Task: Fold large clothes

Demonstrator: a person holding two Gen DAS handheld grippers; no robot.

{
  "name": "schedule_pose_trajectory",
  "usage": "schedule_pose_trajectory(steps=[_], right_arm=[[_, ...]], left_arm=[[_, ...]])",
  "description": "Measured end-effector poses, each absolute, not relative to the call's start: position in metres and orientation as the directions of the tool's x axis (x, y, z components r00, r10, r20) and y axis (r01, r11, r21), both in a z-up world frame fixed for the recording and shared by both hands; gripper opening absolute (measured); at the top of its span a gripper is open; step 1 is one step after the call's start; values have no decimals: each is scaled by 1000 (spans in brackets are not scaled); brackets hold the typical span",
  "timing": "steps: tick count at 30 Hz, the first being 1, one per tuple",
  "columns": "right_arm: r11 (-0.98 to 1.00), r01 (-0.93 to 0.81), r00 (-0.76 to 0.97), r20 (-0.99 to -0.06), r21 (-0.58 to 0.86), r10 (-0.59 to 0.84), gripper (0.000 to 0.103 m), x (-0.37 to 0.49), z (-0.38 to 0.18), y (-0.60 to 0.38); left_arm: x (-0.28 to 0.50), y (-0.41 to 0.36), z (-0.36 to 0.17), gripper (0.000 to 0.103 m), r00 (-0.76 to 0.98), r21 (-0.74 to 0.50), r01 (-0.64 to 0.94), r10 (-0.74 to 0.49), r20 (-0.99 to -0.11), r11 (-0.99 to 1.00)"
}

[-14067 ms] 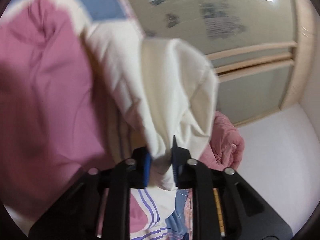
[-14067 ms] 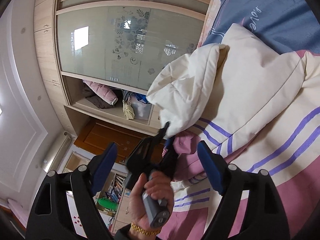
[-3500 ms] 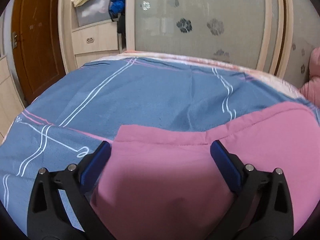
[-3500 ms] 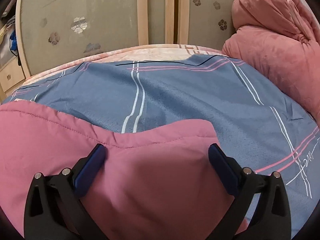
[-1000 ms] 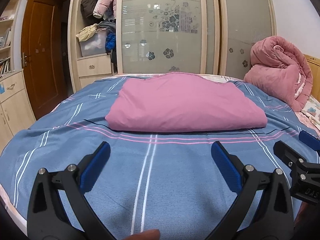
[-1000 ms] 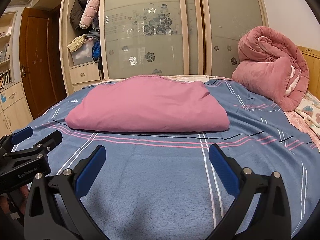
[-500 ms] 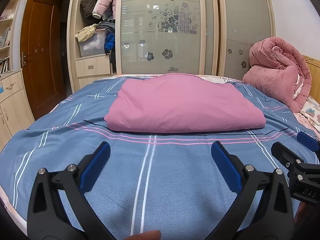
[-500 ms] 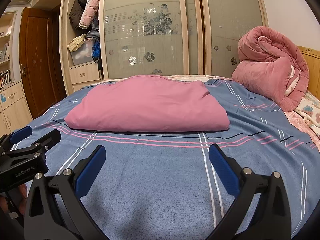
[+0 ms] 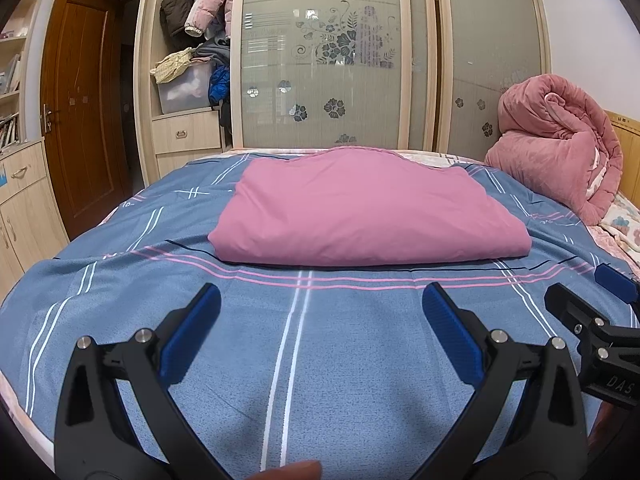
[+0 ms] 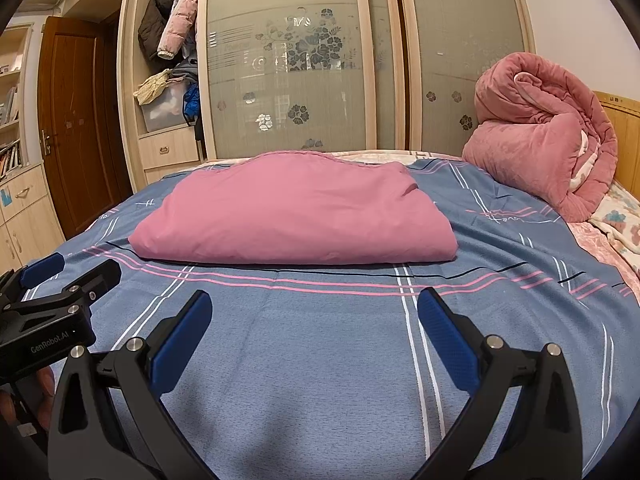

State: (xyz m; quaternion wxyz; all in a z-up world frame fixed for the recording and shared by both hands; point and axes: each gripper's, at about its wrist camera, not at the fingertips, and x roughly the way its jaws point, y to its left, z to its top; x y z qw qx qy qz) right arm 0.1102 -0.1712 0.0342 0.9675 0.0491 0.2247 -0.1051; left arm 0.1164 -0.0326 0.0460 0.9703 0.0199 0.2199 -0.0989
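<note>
A pink garment (image 9: 360, 208) (image 10: 296, 216) lies folded into a flat rectangle in the middle of the blue striped bed sheet (image 9: 304, 344) (image 10: 320, 340). My left gripper (image 9: 320, 300) hovers open over the near part of the bed, well short of the garment, with nothing between its blue pads. My right gripper (image 10: 314, 306) is open too, at about the same distance from the garment. Each gripper shows at the edge of the other's view: the right gripper (image 9: 592, 320) beside the left one, the left gripper (image 10: 60, 280) beside the right one.
A rolled pink quilt (image 9: 556, 152) (image 10: 544, 136) sits at the right by the wooden headboard (image 10: 624, 120). Behind the bed stands a wardrobe with frosted sliding doors (image 9: 328, 60) and an open section stuffed with clothes (image 9: 192, 40). A brown door (image 9: 80, 100) is at the left.
Over the last second both grippers have barely shifted, staying open and back from the folded garment. Seconds earlier they were close over the pink fabric, and before that the left one held a cream garment.
</note>
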Motion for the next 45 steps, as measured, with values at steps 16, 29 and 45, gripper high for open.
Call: schedule_pose_trajectory(steps=[16, 29, 45], right_arm=[[973, 225, 876, -447, 45, -182, 102, 109, 33, -174], [973, 225, 876, -448, 45, -181, 102, 109, 33, -173], [973, 225, 875, -448, 45, -182, 102, 109, 33, -173]], left_arm=[[116, -33, 45, 101, 884, -1, 203, -184, -430, 979], [116, -33, 44, 101, 883, 0, 205, -185, -431, 979], [116, -36, 44, 101, 883, 0, 207, -187, -431, 978]])
